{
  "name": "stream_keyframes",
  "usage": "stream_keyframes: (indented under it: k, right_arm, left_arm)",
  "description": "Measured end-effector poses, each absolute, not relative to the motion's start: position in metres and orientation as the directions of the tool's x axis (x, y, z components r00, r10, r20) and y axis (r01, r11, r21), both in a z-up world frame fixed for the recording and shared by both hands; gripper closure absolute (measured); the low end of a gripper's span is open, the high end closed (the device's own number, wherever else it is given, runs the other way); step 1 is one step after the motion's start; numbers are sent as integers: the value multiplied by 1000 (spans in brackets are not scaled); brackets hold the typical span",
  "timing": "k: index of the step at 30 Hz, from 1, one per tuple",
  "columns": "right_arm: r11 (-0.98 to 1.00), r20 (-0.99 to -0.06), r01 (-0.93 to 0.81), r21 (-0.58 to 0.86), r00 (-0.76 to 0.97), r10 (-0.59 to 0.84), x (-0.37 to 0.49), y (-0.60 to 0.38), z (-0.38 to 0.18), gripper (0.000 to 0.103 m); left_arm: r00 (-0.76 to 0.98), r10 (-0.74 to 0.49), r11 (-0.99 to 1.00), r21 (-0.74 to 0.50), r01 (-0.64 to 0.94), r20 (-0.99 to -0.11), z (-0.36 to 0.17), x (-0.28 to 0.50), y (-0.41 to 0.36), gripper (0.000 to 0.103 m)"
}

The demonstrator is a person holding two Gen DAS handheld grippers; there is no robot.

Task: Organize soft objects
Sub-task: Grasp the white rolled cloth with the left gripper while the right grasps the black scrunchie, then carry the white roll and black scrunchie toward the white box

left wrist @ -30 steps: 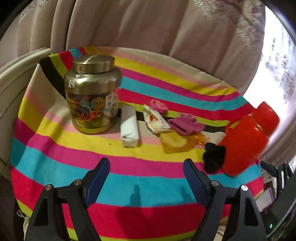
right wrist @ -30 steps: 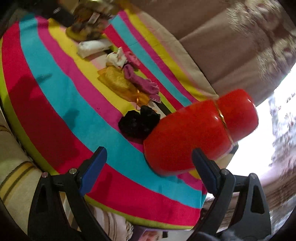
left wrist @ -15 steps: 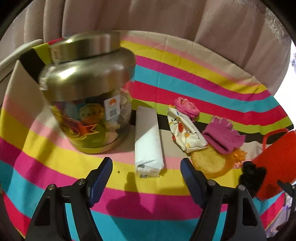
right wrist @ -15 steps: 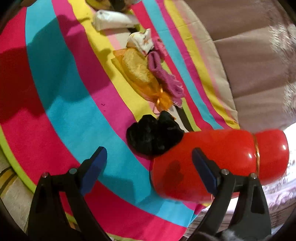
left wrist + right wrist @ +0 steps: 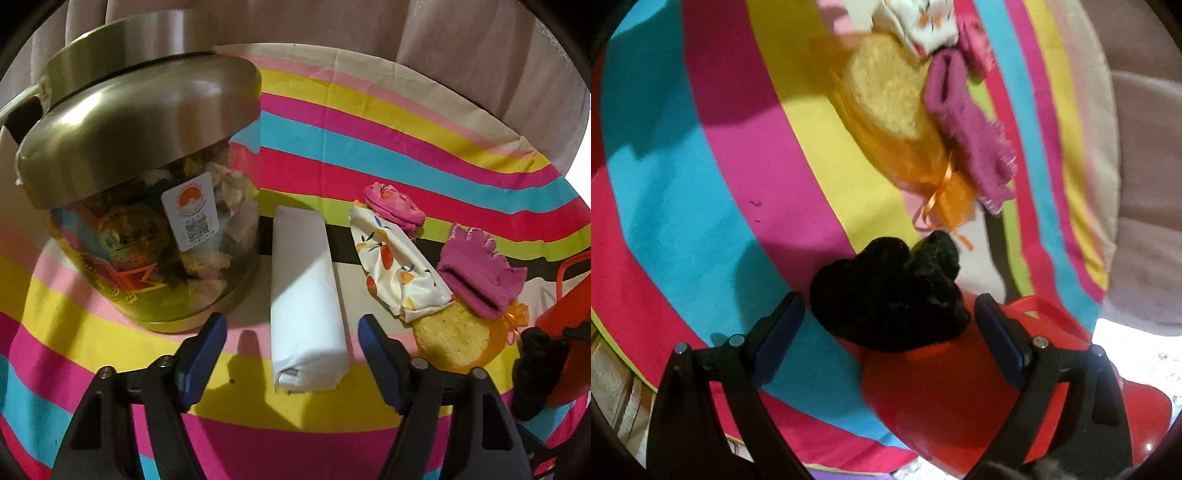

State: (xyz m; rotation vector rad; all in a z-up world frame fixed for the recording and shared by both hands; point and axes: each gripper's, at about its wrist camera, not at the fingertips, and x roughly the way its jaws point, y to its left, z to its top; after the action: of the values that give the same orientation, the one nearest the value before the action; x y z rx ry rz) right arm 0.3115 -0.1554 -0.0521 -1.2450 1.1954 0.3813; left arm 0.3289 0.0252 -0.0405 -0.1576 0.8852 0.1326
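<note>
Both hand-held grippers hung over the striped cloth with their jaws apart and nothing gripped. Between the fingers of the left gripper lay the near end of a white folded bundle, flat on the cloth; the pads stood clear of it on either side, and those jaws had just been closing in around it without touching. The right gripper stood spread just as wide, with a black fuzzy lump lying in the gap ahead of its tips and no pad pressed to it.

What that black thing was I could not make out, as it showed only as a dark mass. It lay against a red container, whose far part ran out of the frame. The right view was smeared by motion, so the edges of the soft things were vague.

Beyond the black lump lay a yellow pad in an orange mesh bag, with a magenta knitted piece resting beside it and partly on it. Next came a white pouch printed with fruit, its far end touching a small pink cloth. Left of the white bundle stood a big jar with a metal lid, its contents too jumbled to name. Pale curtains hung behind.
</note>
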Motion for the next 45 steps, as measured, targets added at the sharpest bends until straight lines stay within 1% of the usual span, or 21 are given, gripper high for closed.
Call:
stream_keyframes:
  k: [2,3,5,7,9,10,11,12,13,14,17,20,27,36,41,45]
  right_arm:
    - [368,-858,-789,-492,367,-359,318,-156,-51,9]
    - [367,-861,-795,-484,359,-359,320,-155,-52,9]
    - [377,-873,-804,-459,329,-361,325,-155,-52,9]
    - [396,-882,-807,-438,302,-360,330,-155,-50,9]
    - [397,-892,-817,-418,287,-349,330,-155,-49,14]
    - [402,-904,-827,-392,266,-336,331,-155,-46,23]
    - [414,-917,-835,-361,238,-320,331,-155,-44,38]
    - [420,-918,-834,-358,233,-320,329,-155,-45,49]
    - [421,-913,-829,-369,237,-333,329,-156,-46,65]
    - [419,-910,-827,-374,238,-340,329,-157,-46,69]
    - [432,-917,-823,-369,247,-313,321,-159,-41,77]
    - [485,-928,-795,-363,265,-260,321,-165,-26,80]
    - [620,-937,-716,-320,337,-95,280,-180,16,81]
    - [785,-919,-585,-204,390,51,215,-215,29,81]
    - [830,-901,-533,-166,425,93,192,-231,33,81]
    - [871,-885,-477,-119,448,125,176,-254,35,81]
  left_arm:
    - [617,38,981,-89,-173,-786,-44,334,25,45]
    - [613,38,982,-85,-171,-789,-46,335,24,48]
    - [602,35,983,-83,-166,-797,-51,337,24,61]
    - [601,35,983,-82,-165,-798,-55,337,24,61]
    - [606,29,983,-86,-159,-795,-54,337,23,62]
    - [608,25,983,-91,-159,-794,-54,336,23,62]
    - [612,21,982,-97,-160,-790,-52,335,23,62]
    - [616,20,982,-102,-161,-787,-52,334,23,63]
    - [620,19,981,-105,-163,-785,-50,332,24,63]
    - [625,17,980,-110,-165,-781,-48,330,25,63]
    - [639,13,978,-124,-169,-769,-42,316,31,63]
    - [648,2,975,-142,-170,-762,-37,308,35,63]
    - [666,-24,972,-174,-160,-745,-26,287,36,63]
    - [671,-48,962,-215,-168,-740,-10,252,38,63]
    - [673,-71,956,-242,-164,-736,0,229,35,63]
    - [675,-118,951,-279,-135,-728,10,208,21,63]
